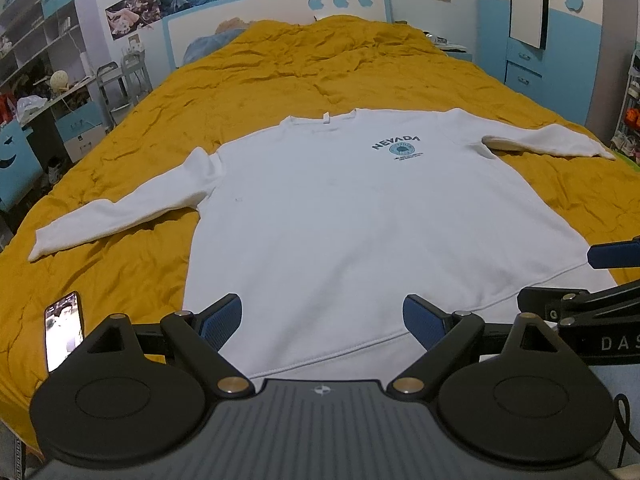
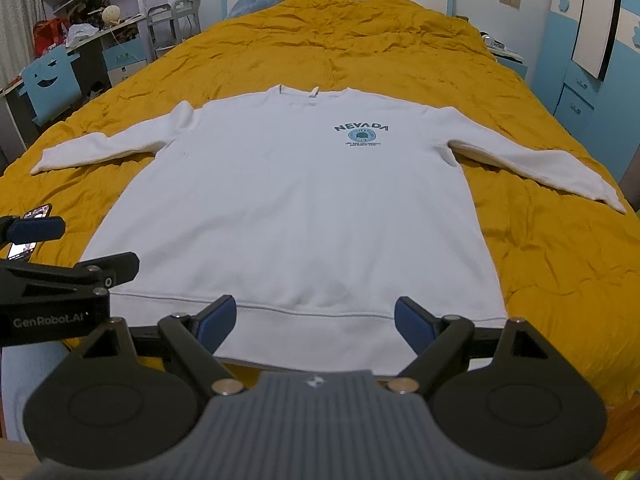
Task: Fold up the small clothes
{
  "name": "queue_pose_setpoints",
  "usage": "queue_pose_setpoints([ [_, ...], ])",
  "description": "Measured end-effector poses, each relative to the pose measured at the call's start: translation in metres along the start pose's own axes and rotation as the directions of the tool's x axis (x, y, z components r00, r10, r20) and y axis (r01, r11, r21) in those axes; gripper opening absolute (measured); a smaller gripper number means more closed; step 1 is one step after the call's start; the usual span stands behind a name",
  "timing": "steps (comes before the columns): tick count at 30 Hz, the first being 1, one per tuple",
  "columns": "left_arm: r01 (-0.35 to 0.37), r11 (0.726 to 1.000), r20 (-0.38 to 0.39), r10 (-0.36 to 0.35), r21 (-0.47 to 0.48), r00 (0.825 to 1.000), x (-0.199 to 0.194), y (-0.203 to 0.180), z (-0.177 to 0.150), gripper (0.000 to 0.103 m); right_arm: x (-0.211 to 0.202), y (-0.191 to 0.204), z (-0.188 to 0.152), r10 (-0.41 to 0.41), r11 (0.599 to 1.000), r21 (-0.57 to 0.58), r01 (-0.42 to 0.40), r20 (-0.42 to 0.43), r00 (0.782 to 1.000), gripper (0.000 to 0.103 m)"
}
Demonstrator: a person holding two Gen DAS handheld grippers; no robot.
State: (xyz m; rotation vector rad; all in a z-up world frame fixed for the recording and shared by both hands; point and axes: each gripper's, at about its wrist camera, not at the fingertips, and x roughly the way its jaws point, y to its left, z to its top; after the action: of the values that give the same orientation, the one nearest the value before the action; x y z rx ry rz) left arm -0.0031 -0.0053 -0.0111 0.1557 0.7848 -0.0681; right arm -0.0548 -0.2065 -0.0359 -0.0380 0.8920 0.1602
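A white long-sleeved sweatshirt [image 1: 340, 216] with a blue "NEVADA" print lies flat, front up, on a yellow bedspread [image 1: 280, 76], both sleeves spread out sideways. It also shows in the right wrist view [image 2: 296, 208]. My left gripper [image 1: 322, 320] is open and empty, hovering over the hem near its left part. My right gripper [image 2: 316, 322] is open and empty over the hem's middle. Each gripper shows at the edge of the other's view: the right gripper [image 1: 580, 280] and the left gripper [image 2: 60, 252].
A phone [image 1: 64, 330] with a lit screen lies on the bedspread left of the hem; it also shows in the right wrist view [image 2: 30, 232]. A desk and shelves [image 1: 44, 92] stand left of the bed, a blue wardrobe [image 1: 540, 32] right. The headboard [image 1: 276, 12] is at the far end.
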Motion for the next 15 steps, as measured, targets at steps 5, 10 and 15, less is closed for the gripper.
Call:
queue_pose_setpoints([
  [5,0.004,1.000,-0.001,-0.004,0.002,1.000,0.0005,0.0005,-0.0005,0.103,0.0018,0.0006,-0.0002,0.001,1.000,-0.004,-0.001,-0.005,1.000,0.082],
  [10,0.005,1.000,-0.001,-0.005,0.002,1.000,0.0005,0.0004,-0.0007,0.103,0.0021,0.0007,-0.0002,0.002,1.000,-0.006,-0.002,-0.006,1.000,0.082],
  [15,0.004,1.000,-0.001,-0.004,0.002,1.000,0.0005,0.0002,-0.0007,0.103,0.0021,0.0009,-0.0006,0.002,1.000,-0.005,-0.003,-0.006,1.000,0.082],
])
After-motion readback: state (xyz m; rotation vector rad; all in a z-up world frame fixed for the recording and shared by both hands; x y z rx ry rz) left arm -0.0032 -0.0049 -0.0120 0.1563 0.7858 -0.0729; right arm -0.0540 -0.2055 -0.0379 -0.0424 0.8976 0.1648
